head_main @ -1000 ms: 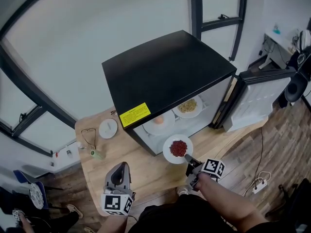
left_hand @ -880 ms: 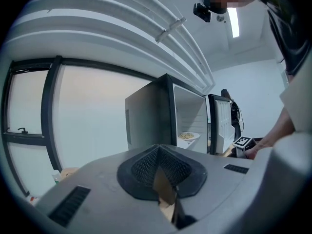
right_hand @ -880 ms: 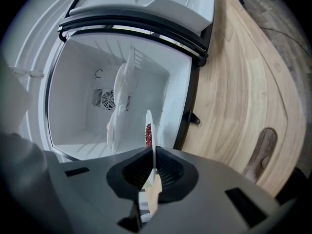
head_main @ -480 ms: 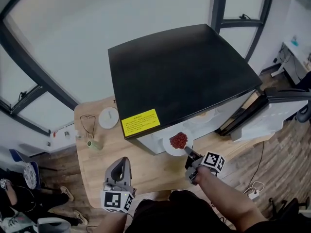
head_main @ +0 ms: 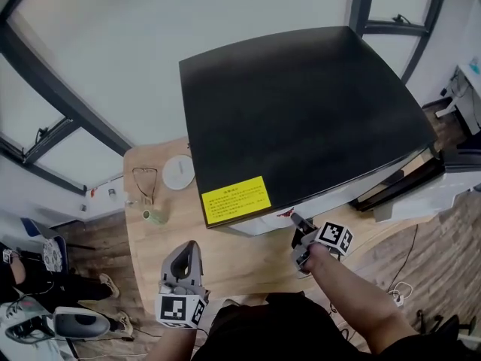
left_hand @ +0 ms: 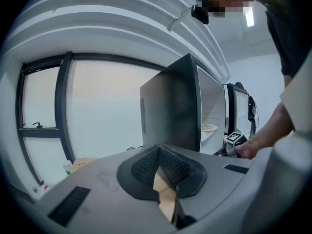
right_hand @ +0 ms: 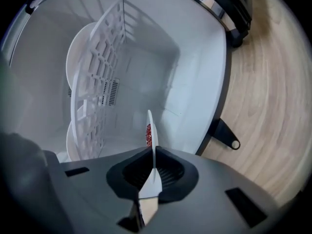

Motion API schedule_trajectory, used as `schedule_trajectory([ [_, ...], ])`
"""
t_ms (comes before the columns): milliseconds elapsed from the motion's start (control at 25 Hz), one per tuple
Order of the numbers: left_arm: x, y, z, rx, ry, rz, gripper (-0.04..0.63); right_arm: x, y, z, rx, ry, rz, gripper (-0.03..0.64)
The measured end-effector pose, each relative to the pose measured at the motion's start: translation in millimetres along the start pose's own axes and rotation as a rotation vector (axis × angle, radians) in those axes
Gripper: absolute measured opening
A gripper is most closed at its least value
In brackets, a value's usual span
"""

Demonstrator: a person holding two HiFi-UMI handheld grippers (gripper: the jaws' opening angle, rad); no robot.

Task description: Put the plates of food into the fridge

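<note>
The black-topped fridge stands on the wooden table, its door swung wide at the right. Inside its white cavity a white wire shelf carries two white plates; the left gripper view shows pale food on one of them, while what the other holds cannot be made out. The plate of red food sits in the compartment under that shelf, just inside the opening, its rim pinched between the jaws of the right gripper; whether it touches the fridge floor is unclear. The left gripper hangs over the table's near edge with its jaws pressed together on nothing. On the table left of the fridge lie a small white dish, a pair of glasses and a little green roll.
</note>
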State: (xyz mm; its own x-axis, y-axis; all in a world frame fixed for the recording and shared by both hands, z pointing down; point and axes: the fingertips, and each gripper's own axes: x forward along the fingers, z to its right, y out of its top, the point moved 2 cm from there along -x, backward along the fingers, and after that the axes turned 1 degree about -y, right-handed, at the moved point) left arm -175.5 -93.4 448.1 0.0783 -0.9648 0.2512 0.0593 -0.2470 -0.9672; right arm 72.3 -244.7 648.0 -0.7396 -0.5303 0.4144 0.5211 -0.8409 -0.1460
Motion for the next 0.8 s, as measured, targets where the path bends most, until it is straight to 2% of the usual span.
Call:
schedule_trajectory([
  [360, -11.3, -5.1, -23.6, -0.011, 0.051, -0.02, 0.005, 21.3, 2.6, 1.0, -0.033, -0.039, -0.017, 0.031],
  [640, -19.3, -8.2, -30.8, -0.007, 0.072, -0.027, 0.005, 32.3, 13.8, -2.2, -0.235, -0.144, -0.02, 0.031],
  [720, -22.1, -8.6, -35.6, -0.011, 0.086, -0.026, 0.005, 35.3, 18.1, -0.4, -0.321, -0.207, -0.029, 0.039],
  [800, -24.6, -8.9, -38.8, -0.011, 0.095, -0.026, 0.005, 36.4, 22.5, -1.2, -0.441, -0.289, -0.035, 0.076],
])
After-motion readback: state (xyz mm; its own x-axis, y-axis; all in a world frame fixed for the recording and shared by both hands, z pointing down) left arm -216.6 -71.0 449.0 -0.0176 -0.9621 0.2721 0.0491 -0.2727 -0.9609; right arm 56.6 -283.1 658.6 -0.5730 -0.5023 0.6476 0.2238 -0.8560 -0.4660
